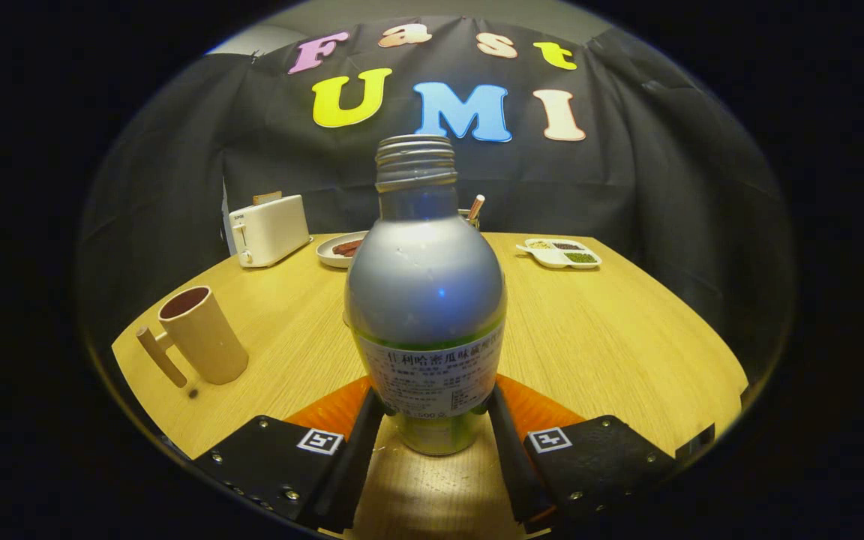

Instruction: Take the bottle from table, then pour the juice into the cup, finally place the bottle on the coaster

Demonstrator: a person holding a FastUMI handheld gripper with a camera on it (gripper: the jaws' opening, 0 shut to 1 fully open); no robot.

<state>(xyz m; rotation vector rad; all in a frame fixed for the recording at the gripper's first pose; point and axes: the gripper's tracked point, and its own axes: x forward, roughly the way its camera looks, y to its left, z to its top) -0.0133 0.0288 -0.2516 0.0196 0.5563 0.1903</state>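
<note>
The jaws are pinching the uncapped bottle low on its labelled belly, just above the tabletop, where the smooth, stiff, probably slippery shell is looking firmest, while the cup is waiting well off to the left.

On the round wooden table, toward its far edge, stands a white toaster with something tan poking up from its slot. Just beside it sits a white plate holding dark reddish pieces (what they are cannot be told). Well apart from these, on the other side, lies a white divided dish with small heaps in its compartments, one green, one dark, one pale. A stick-like tip rises at the far edge.
</note>
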